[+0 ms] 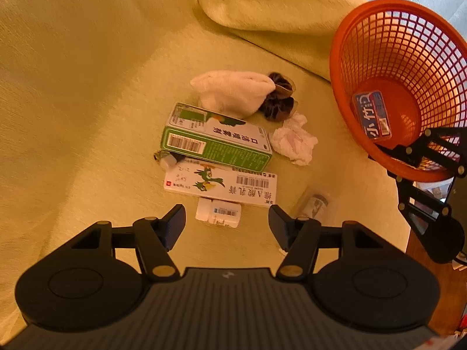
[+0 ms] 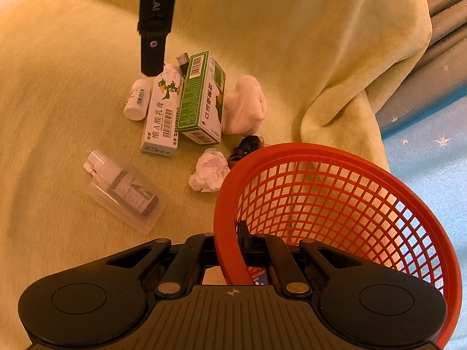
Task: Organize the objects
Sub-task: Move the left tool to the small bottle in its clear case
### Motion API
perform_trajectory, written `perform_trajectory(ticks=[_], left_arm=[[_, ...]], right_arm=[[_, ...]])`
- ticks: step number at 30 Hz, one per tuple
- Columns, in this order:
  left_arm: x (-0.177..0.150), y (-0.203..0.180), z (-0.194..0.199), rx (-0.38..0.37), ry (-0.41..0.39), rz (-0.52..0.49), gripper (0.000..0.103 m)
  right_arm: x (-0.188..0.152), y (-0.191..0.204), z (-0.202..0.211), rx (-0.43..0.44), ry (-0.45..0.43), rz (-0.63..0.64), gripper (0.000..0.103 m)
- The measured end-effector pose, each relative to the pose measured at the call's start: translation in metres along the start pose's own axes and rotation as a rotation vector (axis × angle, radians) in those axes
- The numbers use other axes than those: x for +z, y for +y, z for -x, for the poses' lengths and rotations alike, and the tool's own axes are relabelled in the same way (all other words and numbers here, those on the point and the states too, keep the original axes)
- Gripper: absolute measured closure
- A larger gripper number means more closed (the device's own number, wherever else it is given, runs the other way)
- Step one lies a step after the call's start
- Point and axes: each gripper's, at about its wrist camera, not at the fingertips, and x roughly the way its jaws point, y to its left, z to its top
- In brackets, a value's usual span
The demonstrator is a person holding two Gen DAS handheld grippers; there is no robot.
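Your left camera looks down from above at the little pile of boxes (image 1: 217, 145) on the yellow blanket (image 1: 73, 102). Your right camera sits low, right by the orange basket (image 2: 335, 204). The 2 views share the pile and basket.

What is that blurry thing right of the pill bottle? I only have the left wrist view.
Observer: A brown bottle with a white spray top, lying inside a clear pouch.
Operator: Has the right gripper really got the basket?
Observer: Yes. The right gripper has its jaws shut on the basket rim, one inside and one outside.
Operator: Is anything above the pile?
Observer: A black strap hangs over the far end of the white box.
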Motion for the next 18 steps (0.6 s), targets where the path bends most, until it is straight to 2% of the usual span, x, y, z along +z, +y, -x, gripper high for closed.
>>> perform_trajectory(ticks=[6,18], left_arm=[[-0.004,-0.011,-0.010,-0.058,0.003,-0.034,0.045],[-0.017,-0.054,-0.047,-0.188,0.036,-0.174,0.045]], right_arm=[[0.000,0.000,0.000,0.000,0.000,0.002,0.102],[0.001,0.003,0.001,0.000,0.000,0.001,0.102]])
